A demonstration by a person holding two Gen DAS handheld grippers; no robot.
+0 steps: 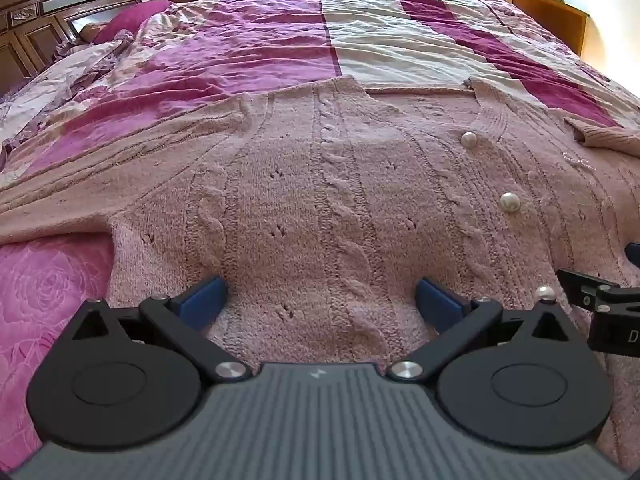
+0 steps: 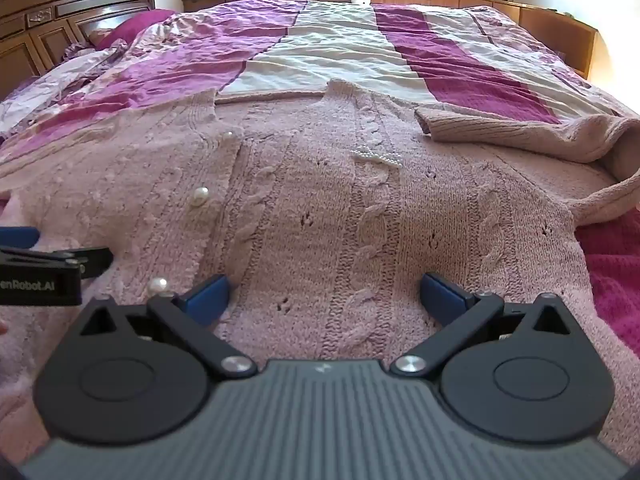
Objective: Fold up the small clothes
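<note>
Lying flat ahead of the left hand-held gripper (image 1: 321,294), a pink cable-knit cardigan (image 1: 320,184) covers the near part of the bed (image 1: 360,44); the blue fingers (image 1: 204,296) stand wide apart, low over the knit, with pearl buttons (image 1: 509,201) off to the right. From the right wrist, the right hand-held gripper (image 2: 324,294) is likewise spread apart above the cardigan (image 2: 340,208), whose sleeve (image 2: 520,132) lies folded across ahead and to the right.
</note>
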